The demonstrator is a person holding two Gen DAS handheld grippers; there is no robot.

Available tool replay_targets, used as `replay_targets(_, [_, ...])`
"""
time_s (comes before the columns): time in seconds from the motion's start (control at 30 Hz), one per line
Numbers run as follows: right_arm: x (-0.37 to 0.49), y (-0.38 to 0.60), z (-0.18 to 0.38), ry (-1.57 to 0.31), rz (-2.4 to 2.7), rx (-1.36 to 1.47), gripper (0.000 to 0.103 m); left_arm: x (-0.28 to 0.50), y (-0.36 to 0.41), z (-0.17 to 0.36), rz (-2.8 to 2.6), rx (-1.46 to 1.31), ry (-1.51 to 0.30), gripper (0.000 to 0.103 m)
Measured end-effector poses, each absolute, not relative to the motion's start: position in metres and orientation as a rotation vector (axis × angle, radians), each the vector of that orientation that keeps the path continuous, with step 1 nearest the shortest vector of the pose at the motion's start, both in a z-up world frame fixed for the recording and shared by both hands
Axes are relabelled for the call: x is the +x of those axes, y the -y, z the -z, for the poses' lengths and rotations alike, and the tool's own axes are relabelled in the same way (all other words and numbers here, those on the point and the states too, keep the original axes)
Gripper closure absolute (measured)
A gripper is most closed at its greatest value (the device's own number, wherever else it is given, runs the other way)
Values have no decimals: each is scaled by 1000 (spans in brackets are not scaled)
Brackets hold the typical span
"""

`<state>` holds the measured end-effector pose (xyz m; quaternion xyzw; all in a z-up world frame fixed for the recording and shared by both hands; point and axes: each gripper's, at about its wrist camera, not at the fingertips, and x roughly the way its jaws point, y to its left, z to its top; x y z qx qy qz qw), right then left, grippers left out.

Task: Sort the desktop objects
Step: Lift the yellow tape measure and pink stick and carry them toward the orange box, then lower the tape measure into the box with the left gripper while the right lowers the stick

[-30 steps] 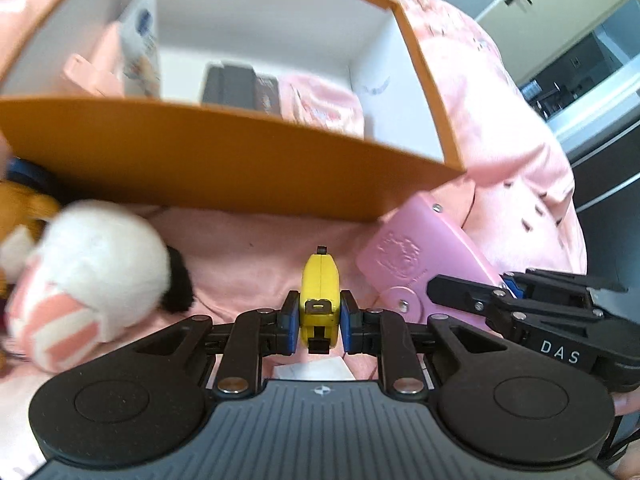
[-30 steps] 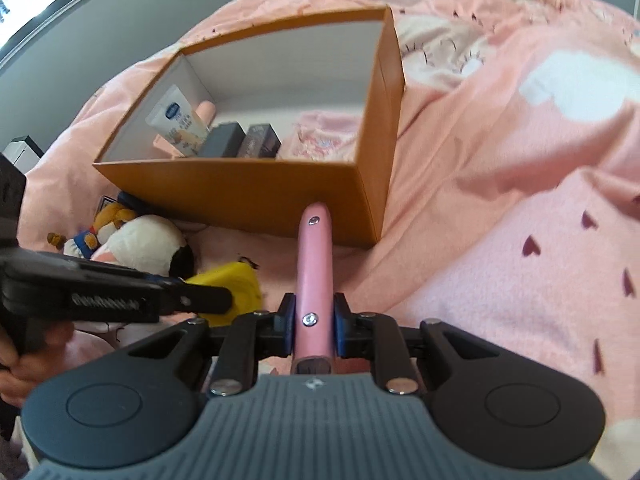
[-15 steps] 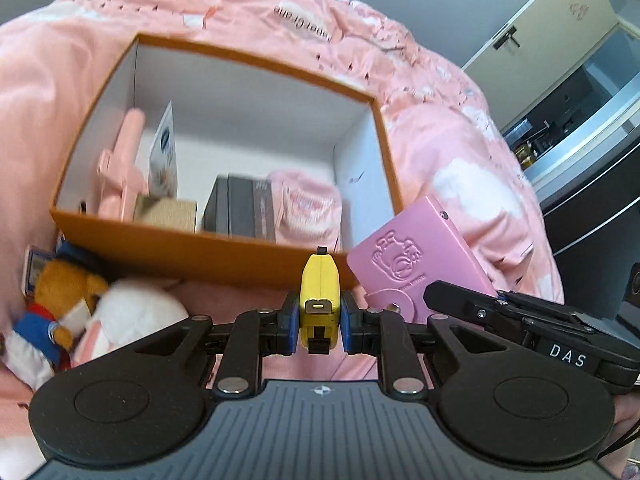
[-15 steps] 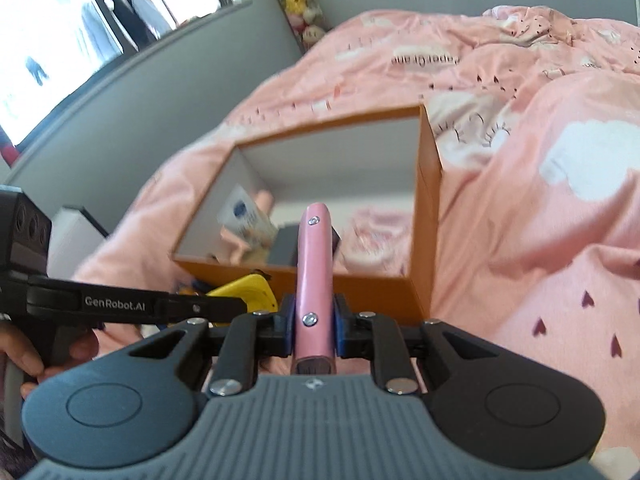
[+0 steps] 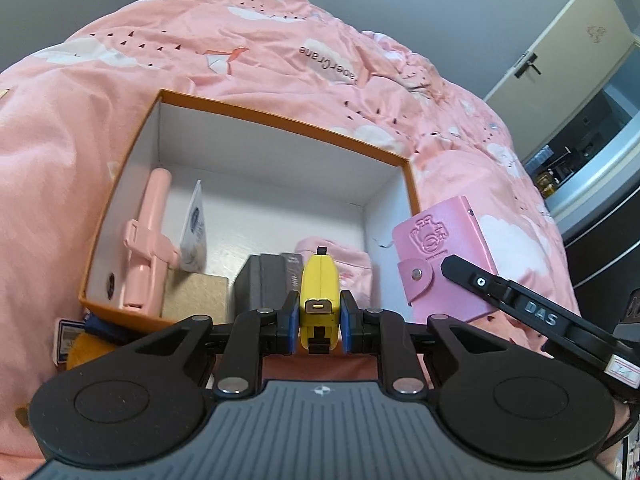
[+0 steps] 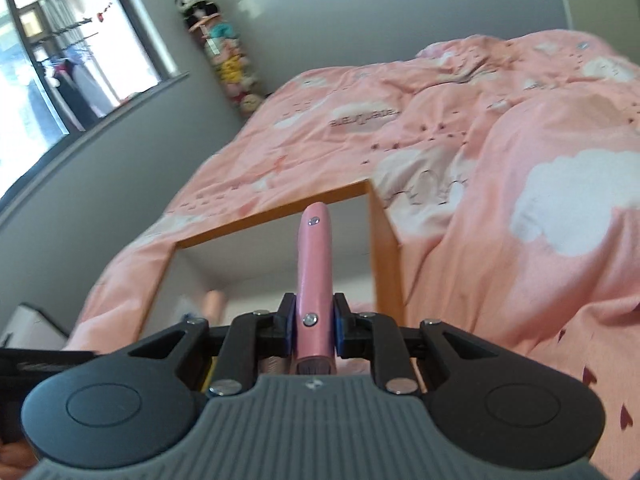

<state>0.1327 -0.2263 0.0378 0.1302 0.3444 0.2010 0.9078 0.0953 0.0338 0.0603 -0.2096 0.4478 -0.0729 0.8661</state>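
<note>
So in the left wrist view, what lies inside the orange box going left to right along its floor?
Pink handheld device → white tube → tan block → dark grey boxes → pink pouch, partly behind the yellow tape measure.

The left gripper [image 5: 319, 314] has its jaws closed on a yellow object; the right gripper [image 6: 314, 326] clamps a pink flat case

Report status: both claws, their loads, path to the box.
Left claw shut on yellow tape measure. Right claw shut on pink snap-button card wallet. Both above open orange cardboard box, already part-filled; nothing blocks the drop.
</note>
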Motion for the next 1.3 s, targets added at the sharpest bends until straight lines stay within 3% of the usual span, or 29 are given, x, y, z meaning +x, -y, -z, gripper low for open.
replay_targets(0.47, [177,215,11,-868,-438,359,83,118,-40,-44,129,-418,-986,81])
replay_targets(0.87, [185,193,7,-940,-486,421,83,124,-53,-40,136,-439,-976,81])
replay_targets(1.3, [181,178,8,-1040,-446,258,80,125,-60,-39,163,-457,-960,81])
